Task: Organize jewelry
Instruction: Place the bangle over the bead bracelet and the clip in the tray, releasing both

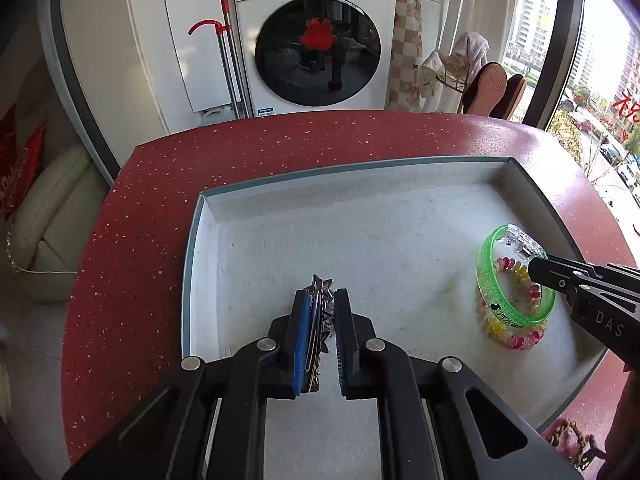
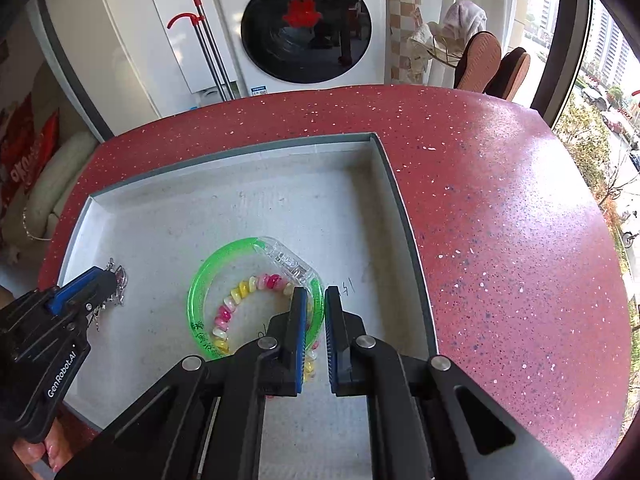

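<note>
A shallow white tray [image 1: 208,216] with a grey rim lies on the red speckled table. My left gripper [image 1: 323,304] is shut on a silver metal hair clip [image 1: 320,312], low over the tray's left part; it also shows in the right wrist view [image 2: 114,280]. A green translucent bangle [image 1: 490,292] with a clear clasp leans on a pink and yellow coiled hair tie [image 1: 516,338] in the tray's right part. My right gripper [image 2: 316,300] is shut on the green bangle [image 2: 204,276], its fingers astride the near right rim. The hair tie [image 2: 232,304] lies inside the ring.
The red table [image 2: 500,220] extends to the right of the tray [image 2: 396,200]. A rusty chain [image 1: 576,444] lies at the table's near right edge. A washing machine [image 1: 312,40], a mop and chairs stand beyond the table.
</note>
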Demonstrator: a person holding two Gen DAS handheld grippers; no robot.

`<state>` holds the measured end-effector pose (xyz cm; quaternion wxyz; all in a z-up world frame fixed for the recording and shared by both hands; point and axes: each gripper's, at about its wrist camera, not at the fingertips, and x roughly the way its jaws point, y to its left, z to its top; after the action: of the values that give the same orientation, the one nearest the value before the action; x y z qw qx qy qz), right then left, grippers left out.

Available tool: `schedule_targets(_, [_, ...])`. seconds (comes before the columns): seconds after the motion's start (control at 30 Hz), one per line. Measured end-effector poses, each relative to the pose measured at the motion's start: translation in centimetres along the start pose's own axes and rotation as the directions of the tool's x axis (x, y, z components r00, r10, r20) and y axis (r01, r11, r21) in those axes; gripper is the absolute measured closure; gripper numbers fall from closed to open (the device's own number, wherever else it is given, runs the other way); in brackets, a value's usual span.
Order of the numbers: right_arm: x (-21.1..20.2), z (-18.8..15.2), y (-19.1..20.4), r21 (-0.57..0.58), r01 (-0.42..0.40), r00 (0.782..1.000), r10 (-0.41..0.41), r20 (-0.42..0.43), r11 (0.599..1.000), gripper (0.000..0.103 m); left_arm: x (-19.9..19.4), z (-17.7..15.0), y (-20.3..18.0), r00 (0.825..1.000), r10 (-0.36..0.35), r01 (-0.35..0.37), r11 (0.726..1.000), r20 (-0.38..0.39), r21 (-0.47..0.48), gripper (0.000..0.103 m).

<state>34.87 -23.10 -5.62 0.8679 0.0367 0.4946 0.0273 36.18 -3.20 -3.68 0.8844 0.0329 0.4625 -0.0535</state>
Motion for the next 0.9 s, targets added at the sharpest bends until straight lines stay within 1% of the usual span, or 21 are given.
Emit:
schedule_targets(0.2, [0.1,-0.1,-0.1,0.004,-0.012,1.000,0.012,0.003,1.000,0.091,-0.1,-0.7,-0.5,0.999,0.039,-0.039,0.999,0.018,0.033,0.073])
schedule_targets(0.3, [0.2,-0.2,0.1,0.005,-0.025,1.000,0.025,-0.005,1.000,0.081,-0.1,-0.8,-1.2,0.998,0.062,-0.064,0.996,0.029,0.068,0.073])
schedule_targets(0.33, [0.1,-0.3,0.1,0.004,-0.030,1.000,0.030,-0.005,1.000,0.073,-0.1,-0.8,-1.3,0.997,0.064,-0.067,0.995,0.031,0.076,0.073])
schedule_targets(0.37, [0.0,-0.3,0.2,0.003,-0.035,0.999,0.035,0.000,0.999,0.068,-0.2,-0.8,-1.4,0.997,0.064,-0.066,0.995,0.030,0.078,0.073])
schedule_targets(0.47, [-0.8,-0.4,0.2,0.007,-0.053,0.998,0.053,0.019,0.999,0.064,-0.7,-0.8,-1.2,0.999,0.045,-0.047,0.998,0.028,0.051,0.073])
schedule_targets(0.6, [-2.5,-0.6,0.0,0.031,-0.091,0.995,0.089,0.044,0.995,0.061,-2.0,-0.9,-1.1,0.997,0.043,-0.046,0.998,0.067,0.042,0.073])
schedule_targets(0.67, [-3.2,-0.9,0.2,0.028,-0.099,0.994,0.098,0.054,0.995,0.058,-2.5,-0.9,-1.1,0.996,0.040,-0.043,0.998,0.078,0.037,0.073])
schedule_targets(0.9, [-5.4,-1.8,0.8,0.025,-0.125,0.989,0.123,0.077,0.992,0.054,-3.7,-1.0,-0.9,0.996,0.022,-0.024,1.000,0.088,0.019,0.073])
